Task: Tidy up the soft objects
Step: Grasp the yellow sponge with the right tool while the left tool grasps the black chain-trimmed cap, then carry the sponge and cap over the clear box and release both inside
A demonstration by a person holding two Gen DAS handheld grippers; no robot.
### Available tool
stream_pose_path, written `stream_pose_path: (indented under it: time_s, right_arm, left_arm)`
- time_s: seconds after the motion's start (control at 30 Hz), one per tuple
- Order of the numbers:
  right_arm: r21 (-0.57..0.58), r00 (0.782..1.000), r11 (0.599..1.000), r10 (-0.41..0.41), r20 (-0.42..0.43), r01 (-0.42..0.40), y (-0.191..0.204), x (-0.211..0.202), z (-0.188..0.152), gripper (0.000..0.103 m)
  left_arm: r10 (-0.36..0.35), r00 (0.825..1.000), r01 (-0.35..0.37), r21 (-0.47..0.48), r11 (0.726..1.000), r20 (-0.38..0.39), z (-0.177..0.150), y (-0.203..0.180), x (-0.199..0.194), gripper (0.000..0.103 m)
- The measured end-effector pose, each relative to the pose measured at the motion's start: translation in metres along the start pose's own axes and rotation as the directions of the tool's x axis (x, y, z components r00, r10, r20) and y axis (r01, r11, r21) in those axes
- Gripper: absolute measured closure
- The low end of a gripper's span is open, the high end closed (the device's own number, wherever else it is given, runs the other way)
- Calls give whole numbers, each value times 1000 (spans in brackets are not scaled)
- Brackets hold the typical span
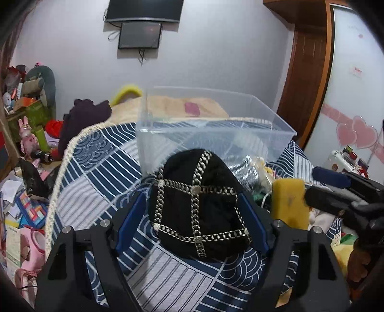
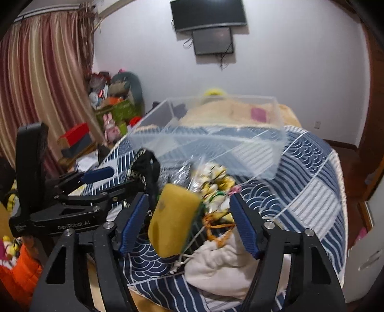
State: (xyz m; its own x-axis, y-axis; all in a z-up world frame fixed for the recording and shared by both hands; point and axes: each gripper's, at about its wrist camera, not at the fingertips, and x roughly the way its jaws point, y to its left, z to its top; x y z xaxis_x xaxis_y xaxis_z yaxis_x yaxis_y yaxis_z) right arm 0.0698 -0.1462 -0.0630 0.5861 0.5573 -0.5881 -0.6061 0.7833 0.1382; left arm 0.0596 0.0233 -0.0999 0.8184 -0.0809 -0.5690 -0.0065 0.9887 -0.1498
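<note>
Black cap (image 1: 199,204), chain-trimmed: between the pads of my left gripper (image 1: 192,220), jaws closed against its sides, crown toward 12 o'clock, long axis 6-to-12. Yellow sponge (image 2: 174,219): inside my right gripper (image 2: 189,223), against the left pad only; whether it is clamped I cannot tell; long axis near upright, tipped toward 1 o'clock. Clear bin (image 1: 211,129): at 12 o'clock on the bedspread (image 1: 100,172), seemingly empty. I judge sorting barely begun; a white cloth (image 2: 216,261) and bagged items (image 2: 213,177) remain.

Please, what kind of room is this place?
Most likely a bedroom in a home: a bed with a blue patterned bedspread, a wall-mounted TV, striped curtains, and a wardrobe with heart stickers.
</note>
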Motion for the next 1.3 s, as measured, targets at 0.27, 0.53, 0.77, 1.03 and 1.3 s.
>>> stream_pose_path:
  time_s: [0.27, 0.53, 0.77, 1.03, 1.3]
  right_arm:
    - [36, 999, 999, 17, -28, -16, -7, 9, -3, 68]
    - [40, 999, 999, -9, 50, 7, -7, -13, 2, 72]
    - [54, 995, 998, -48, 89, 43, -10, -21, 10, 73]
    - [84, 981, 991, -120, 154, 107, -20, -35, 34, 73]
    - [54, 963, 985, -173, 208, 165, -28, -36, 66, 73]
  left_arm:
    - [-44, 996, 42, -25, 999, -72, -7, 4, 25, 56]
    - [-52, 998, 52, -13, 999, -28, -5, 4, 8, 89]
    - [-34, 998, 36, -24, 999, 52, 5, 11, -18, 93]
    - [-15, 988, 15, -4, 1000, 152, 29, 15, -45, 93]
    - [-17, 975, 14, 16, 1000, 220, 68, 13, -40, 93]
